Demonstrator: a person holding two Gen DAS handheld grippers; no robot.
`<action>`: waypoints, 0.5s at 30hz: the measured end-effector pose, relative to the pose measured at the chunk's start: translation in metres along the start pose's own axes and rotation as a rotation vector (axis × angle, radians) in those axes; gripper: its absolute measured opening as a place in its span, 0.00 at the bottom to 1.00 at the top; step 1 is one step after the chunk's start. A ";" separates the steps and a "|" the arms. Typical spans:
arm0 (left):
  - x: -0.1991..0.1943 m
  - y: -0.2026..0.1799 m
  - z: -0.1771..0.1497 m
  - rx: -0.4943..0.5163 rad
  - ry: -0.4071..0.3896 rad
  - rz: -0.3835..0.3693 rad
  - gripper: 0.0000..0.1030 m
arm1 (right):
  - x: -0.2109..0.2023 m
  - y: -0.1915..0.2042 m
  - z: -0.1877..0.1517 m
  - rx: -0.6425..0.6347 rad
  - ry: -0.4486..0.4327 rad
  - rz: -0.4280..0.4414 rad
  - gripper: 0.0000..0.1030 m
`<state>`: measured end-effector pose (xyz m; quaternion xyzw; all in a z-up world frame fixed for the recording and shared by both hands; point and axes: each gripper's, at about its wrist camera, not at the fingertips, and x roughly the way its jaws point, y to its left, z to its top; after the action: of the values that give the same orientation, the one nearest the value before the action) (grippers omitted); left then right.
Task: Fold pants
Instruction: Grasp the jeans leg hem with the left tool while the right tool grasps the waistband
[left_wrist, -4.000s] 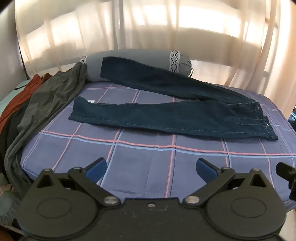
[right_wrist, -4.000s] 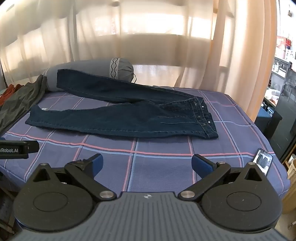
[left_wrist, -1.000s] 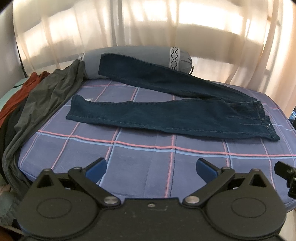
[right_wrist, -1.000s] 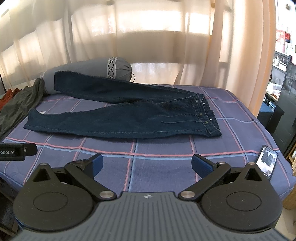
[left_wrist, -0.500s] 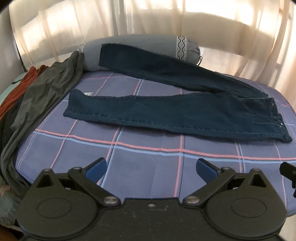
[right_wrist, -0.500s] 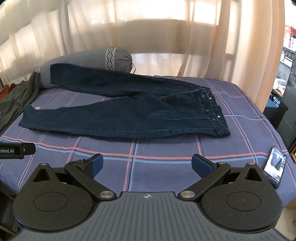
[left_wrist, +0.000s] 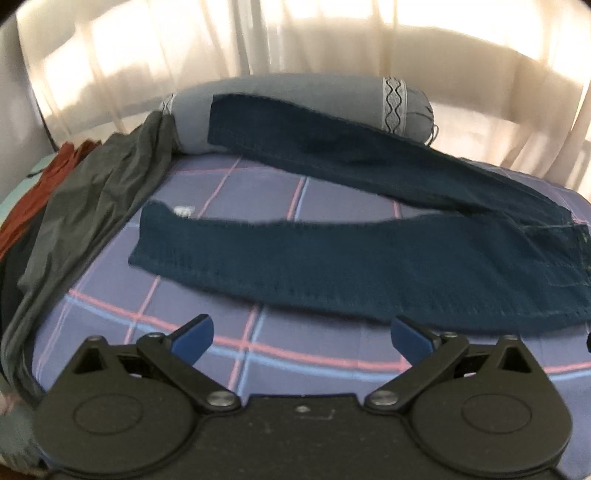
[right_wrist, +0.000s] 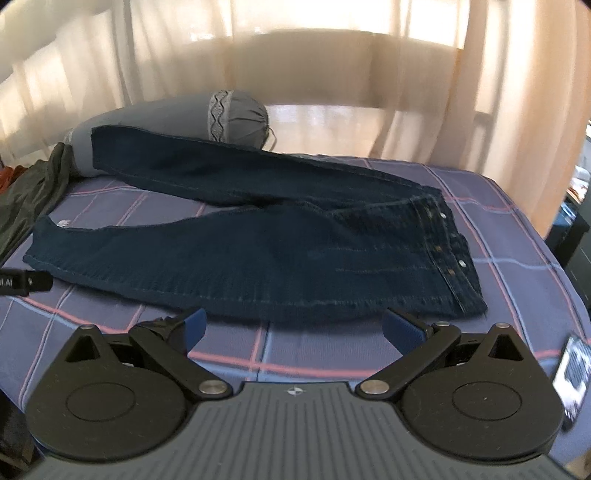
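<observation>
Left gripper (left_wrist: 302, 338): jaws spread wide, holding nothing; above the bedsheet (left_wrist: 236, 354)
Right gripper (right_wrist: 293, 330): jaws wide apart, empty; near the jeans' front edge
Jeans (right_wrist: 280, 258): flat on the sheet, legs splayed; far leg rests on the bolster (right_wrist: 236, 110)
Left side: grey garment (left_wrist: 88, 192)
</observation>
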<state>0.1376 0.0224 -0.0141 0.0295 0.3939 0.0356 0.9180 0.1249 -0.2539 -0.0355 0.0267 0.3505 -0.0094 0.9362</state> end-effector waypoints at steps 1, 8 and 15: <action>0.004 0.003 0.007 0.005 -0.002 -0.001 1.00 | 0.003 -0.002 0.004 -0.002 -0.009 0.023 1.00; 0.035 0.044 0.073 -0.084 -0.017 -0.055 1.00 | 0.025 -0.034 0.051 0.031 -0.061 0.115 1.00; 0.108 0.076 0.157 -0.097 -0.004 0.055 1.00 | 0.075 -0.079 0.105 -0.005 -0.086 -0.046 1.00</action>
<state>0.3225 0.1039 0.0219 -0.0041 0.3888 0.0799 0.9179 0.2481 -0.3389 -0.0092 0.0156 0.3104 -0.0313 0.9500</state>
